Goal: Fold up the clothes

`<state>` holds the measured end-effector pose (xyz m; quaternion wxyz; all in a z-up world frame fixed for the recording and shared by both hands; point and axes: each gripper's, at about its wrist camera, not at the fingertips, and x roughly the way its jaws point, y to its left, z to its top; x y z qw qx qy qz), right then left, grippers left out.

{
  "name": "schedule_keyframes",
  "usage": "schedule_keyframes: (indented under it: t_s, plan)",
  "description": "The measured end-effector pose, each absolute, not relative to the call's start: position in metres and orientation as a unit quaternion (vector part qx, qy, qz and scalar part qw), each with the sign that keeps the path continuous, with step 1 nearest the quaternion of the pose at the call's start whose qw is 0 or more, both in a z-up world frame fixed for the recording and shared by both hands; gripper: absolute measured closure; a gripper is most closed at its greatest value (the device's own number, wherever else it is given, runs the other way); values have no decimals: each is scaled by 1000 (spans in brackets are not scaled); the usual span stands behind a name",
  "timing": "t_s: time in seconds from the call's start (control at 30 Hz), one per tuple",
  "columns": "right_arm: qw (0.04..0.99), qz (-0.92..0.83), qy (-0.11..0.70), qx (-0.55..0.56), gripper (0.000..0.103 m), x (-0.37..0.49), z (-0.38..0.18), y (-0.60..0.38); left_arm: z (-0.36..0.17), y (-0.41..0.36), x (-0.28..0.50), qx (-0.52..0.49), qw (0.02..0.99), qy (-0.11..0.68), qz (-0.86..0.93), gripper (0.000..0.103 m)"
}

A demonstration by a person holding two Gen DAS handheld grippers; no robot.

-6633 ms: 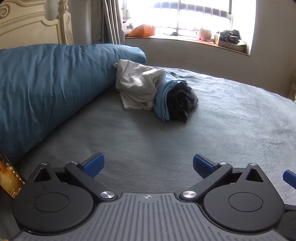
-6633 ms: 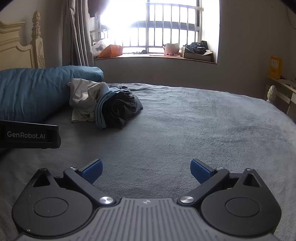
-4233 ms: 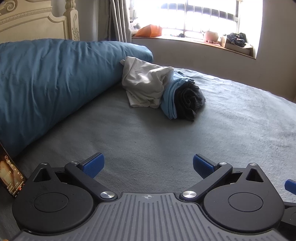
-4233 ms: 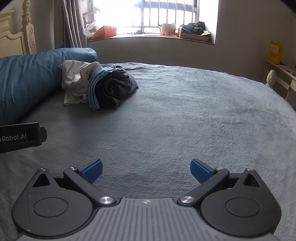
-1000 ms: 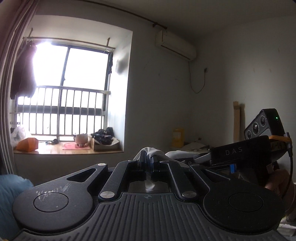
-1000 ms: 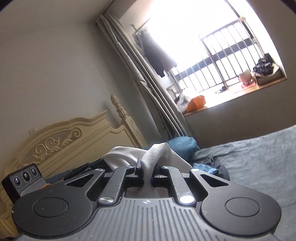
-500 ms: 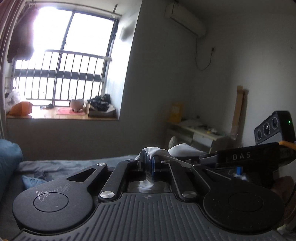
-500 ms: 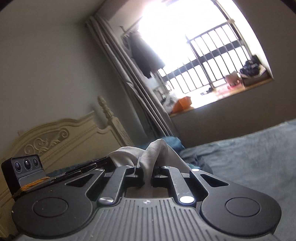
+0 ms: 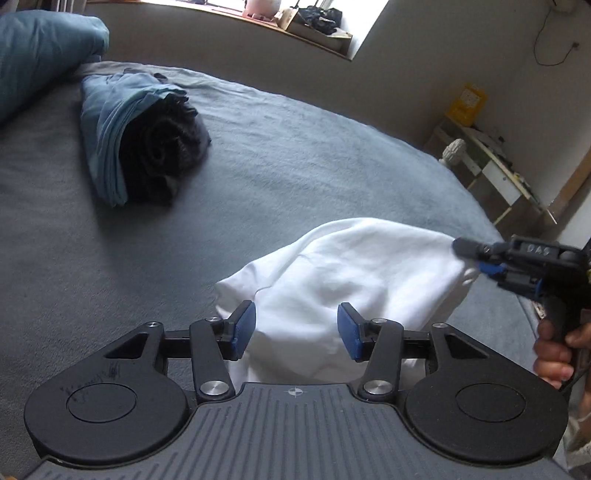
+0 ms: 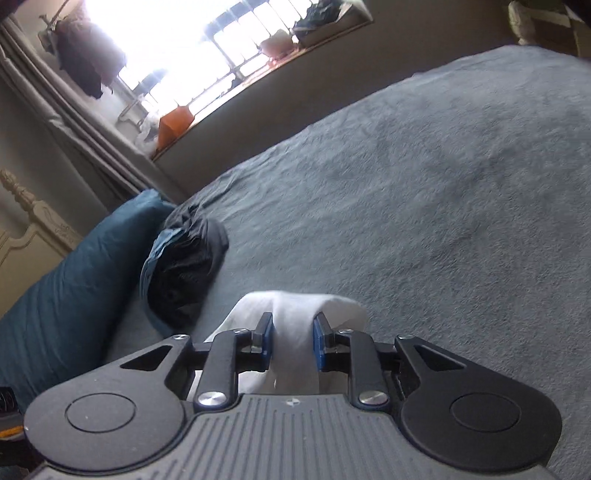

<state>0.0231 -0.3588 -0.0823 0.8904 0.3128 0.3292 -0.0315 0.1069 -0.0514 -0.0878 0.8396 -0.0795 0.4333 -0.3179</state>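
Observation:
A white garment [image 9: 354,273] lies bunched on the grey bed [image 9: 295,155]. My left gripper [image 9: 297,330] is open, its blue pads either side of the cloth's near edge. In the right wrist view my right gripper [image 10: 293,341] has its pads partly apart with a fold of the white garment [image 10: 295,332] between them. It also shows in the left wrist view [image 9: 480,260] at the cloth's right corner. A pile of light blue and black clothes [image 9: 144,136] lies at the far left, also seen in the right wrist view [image 10: 181,273].
A blue duvet roll [image 10: 66,280] lies along the left side by a cream headboard [image 10: 29,221]. A windowsill [image 9: 295,26] with clutter runs behind the bed. A low shelf [image 9: 491,162] stands by the right wall.
Both grippers came down from held high to the bed. The left gripper has opened and let go of the white garment. The right gripper's jaws have widened around its fold.

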Motion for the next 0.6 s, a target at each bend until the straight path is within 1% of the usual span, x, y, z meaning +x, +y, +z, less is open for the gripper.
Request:
schedule_keyframes:
  t_s: [0.03, 0.13, 0.17, 0.2, 0.23, 0.27, 0.33, 0.5, 0.6]
  plan:
    - [898, -41, 312, 308, 75, 17, -78, -362, -91, -46, 101, -78, 837, 433, -324, 50]
    - [921, -62, 268, 276, 57, -9, -63, -365, -100, -39, 83, -65, 830, 433, -346, 47]
    - [924, -62, 267, 267, 48, -17, -61, -364, -103, -39, 75, -62, 824, 437, -355, 45]
    - [926, -61, 266, 259, 43, -25, -59, -362, -106, -40, 67, -58, 819, 440, -364, 45]
    - [929, -61, 266, 250, 35, -33, -57, -360, -108, -40, 59, -54, 813, 443, -373, 45]
    - [926, -54, 282, 244, 31, -38, -59, -356, -112, -41, 50, -49, 805, 448, -385, 45]
    - [914, -29, 327, 239, 31, -50, -66, -343, -117, -42, 33, -39, 795, 452, -403, 45]
    - [872, 28, 434, 224, 31, -78, -94, -297, -113, -54, 2, -7, 794, 431, -429, 45]
    - [852, 83, 462, 232, 31, -94, -95, -275, -107, -64, -6, 5, 788, 428, -442, 45]
